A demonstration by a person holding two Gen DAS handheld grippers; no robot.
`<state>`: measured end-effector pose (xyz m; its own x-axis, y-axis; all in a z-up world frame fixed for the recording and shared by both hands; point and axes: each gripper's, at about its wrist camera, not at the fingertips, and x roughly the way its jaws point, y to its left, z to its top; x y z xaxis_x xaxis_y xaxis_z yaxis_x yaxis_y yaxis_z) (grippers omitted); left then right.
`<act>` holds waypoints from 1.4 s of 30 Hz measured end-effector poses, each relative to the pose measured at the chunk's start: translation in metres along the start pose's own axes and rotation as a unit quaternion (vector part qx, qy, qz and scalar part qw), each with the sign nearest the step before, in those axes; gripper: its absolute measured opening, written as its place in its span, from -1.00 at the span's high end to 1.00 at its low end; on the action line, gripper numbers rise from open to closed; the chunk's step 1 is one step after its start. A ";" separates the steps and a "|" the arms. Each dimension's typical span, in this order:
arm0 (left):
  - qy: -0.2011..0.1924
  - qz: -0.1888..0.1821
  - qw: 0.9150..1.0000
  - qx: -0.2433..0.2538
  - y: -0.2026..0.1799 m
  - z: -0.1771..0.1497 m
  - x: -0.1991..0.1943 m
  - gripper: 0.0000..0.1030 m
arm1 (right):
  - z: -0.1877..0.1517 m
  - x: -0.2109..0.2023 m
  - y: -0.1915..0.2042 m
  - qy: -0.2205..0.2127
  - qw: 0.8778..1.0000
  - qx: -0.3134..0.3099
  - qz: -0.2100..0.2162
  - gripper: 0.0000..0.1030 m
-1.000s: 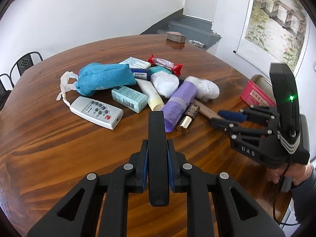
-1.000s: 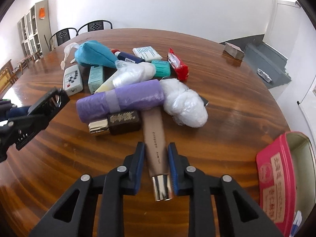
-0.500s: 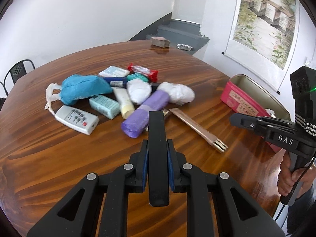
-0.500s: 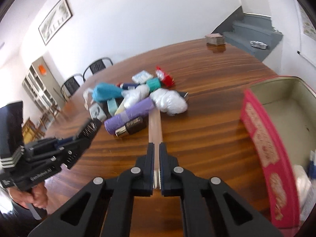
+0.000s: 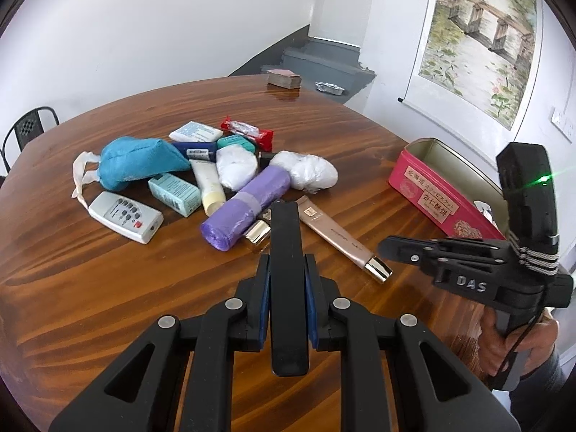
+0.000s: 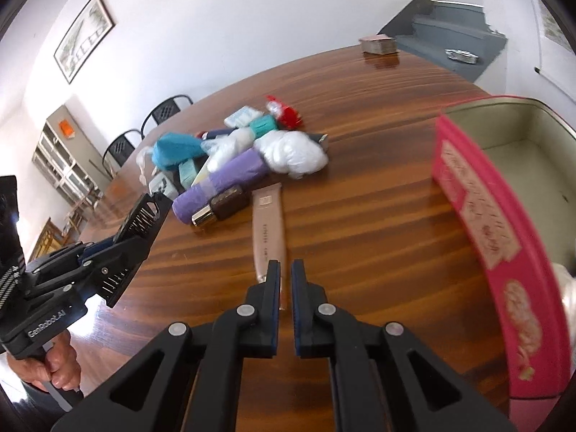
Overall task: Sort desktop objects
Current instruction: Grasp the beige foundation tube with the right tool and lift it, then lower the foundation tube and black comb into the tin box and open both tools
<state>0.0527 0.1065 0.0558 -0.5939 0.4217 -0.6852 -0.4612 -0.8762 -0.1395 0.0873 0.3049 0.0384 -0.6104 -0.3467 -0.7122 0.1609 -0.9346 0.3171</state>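
left wrist: left gripper [image 5: 288, 284] clamps black bar [image 5: 286, 252] | right wrist: right gripper [image 6: 286, 280] closed, empty; tin [image 6: 475, 194] interior
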 end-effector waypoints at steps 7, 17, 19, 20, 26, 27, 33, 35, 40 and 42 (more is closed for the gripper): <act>-0.001 -0.002 1.000 -0.027 0.022 -0.005 -0.003 0.65 | 0.007 0.012 0.016 -0.002 0.999 -0.029 -0.020 -0.48; 0.001 0.000 1.000 -0.027 0.023 -0.007 -0.003 0.65 | 0.005 0.040 0.050 0.028 0.986 -0.132 -0.095 0.31; 0.001 0.000 1.000 -0.027 0.022 -0.008 -0.003 0.65 | 0.003 0.042 0.056 0.026 0.983 -0.150 -0.101 0.50; 0.002 -0.001 1.000 -0.027 0.022 -0.008 -0.002 0.65 | 0.003 0.041 0.056 0.026 0.983 -0.152 -0.101 0.51; 0.000 -0.001 1.000 -0.026 0.019 -0.007 -0.003 0.65 | 0.004 0.025 0.044 0.008 0.993 -0.103 -0.055 0.52; 0.000 -0.001 1.000 -0.026 0.018 -0.007 -0.003 0.65 | 0.004 0.018 0.041 -0.003 0.994 -0.096 -0.052 0.52; 0.001 -0.005 1.000 -0.015 0.006 -0.004 -0.004 0.65 | 0.004 -0.030 0.029 -0.065 0.995 -0.064 -0.050 0.52; -0.002 -0.006 1.000 -0.008 -0.001 -0.002 -0.005 0.65 | 0.005 -0.049 0.020 -0.088 0.993 -0.047 -0.055 0.52; -0.010 -0.013 1.000 0.020 -0.029 0.009 -0.008 0.65 | 0.004 -0.096 -0.005 -0.149 0.984 -0.015 -0.096 0.52; -0.013 -0.019 0.999 0.032 -0.042 0.014 -0.008 0.65 | 0.001 -0.115 -0.020 -0.168 0.978 0.000 -0.122 0.52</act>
<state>0.0673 0.1435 0.0774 -0.5922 0.4611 -0.6609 -0.5247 -0.8431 -0.1181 0.1532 0.3635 0.1149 -0.8516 -0.0686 -0.5197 -0.0207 -0.9862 0.1642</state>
